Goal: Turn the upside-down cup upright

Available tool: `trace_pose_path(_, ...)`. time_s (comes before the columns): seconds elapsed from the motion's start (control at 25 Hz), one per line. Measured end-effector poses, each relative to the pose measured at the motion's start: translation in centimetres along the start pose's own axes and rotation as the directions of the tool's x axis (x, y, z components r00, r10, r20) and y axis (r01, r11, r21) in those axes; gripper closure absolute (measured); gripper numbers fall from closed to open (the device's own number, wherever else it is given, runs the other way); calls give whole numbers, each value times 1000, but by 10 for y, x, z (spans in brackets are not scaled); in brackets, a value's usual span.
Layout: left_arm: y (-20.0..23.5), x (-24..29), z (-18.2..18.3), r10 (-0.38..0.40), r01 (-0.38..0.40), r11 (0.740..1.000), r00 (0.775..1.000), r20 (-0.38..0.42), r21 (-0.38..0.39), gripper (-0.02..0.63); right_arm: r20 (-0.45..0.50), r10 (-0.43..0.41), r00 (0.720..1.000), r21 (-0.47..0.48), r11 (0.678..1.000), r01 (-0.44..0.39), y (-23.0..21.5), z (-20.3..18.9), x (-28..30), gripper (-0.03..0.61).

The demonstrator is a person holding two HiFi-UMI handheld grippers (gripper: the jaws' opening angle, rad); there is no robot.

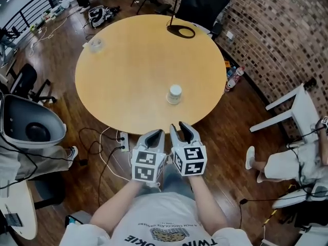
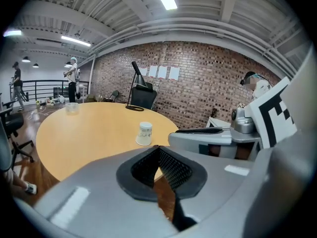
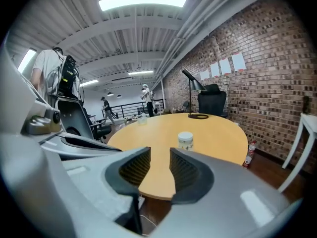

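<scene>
You are at the approach step: neither gripper has reached the small white paper cup (image 1: 175, 94), and nothing is held. Your left gripper (image 1: 156, 135) and right gripper (image 1: 183, 128) hang side by side just off the near edge of the round pale-wood table (image 1: 128, 60), both aimed across it towards the cup.

In the left gripper view the jaws meet at their tips, closed on nothing. In the right gripper view the jaws stand a narrow way apart with only bare table showing through the gap (the cup sits just above that gap, so this gripper looks the better lined up).

The cup stands alone on the near right part of the tabletop, well in from the edge and well apart from both grippers. Its long axis is vertical: the wide mouth is down on the wood and the closed, narrower base faces the ceiling.

By my reading, the next move calls for the right jaws to spread wider than the cup's body, travel forward over the table, and take the cup across its side wall. After that, a half roll of the wrist should bring the mouth up.
</scene>
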State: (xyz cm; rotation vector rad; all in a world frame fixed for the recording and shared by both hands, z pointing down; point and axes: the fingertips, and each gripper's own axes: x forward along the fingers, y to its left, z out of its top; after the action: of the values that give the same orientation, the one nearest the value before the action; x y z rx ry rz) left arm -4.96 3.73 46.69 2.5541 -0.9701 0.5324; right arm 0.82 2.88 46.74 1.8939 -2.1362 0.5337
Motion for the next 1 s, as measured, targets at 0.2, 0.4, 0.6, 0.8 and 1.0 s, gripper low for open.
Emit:
trace_pose_path(0.2,19,43,22,23,-23,1000,1000,12,4,611,-27,-13,1000,-19,1000,13,-33,3,53,421)
trace_pose_path(0.4,43,77,37,64,-63,998,998,5,-30,611,-67,-27,997,-49,999,24,-61,3,101,347)
trace_pose_path(0.6,60,107,53,109,-110,993,994,-23,-37,611,-133,-17,991,-118,993,1,-81,3,147,301)
trace_pose_path(0.8,72,124,60,141,-143,989,989,-44,-47,611,-158,-2,987,-105,994,-15,-92,5,173,284)
trace_pose_path(1.0,85,136,64,170,-173,984,984,-58,-50,611,-199,37,979,-113,992,-61,-90,3,193,282)
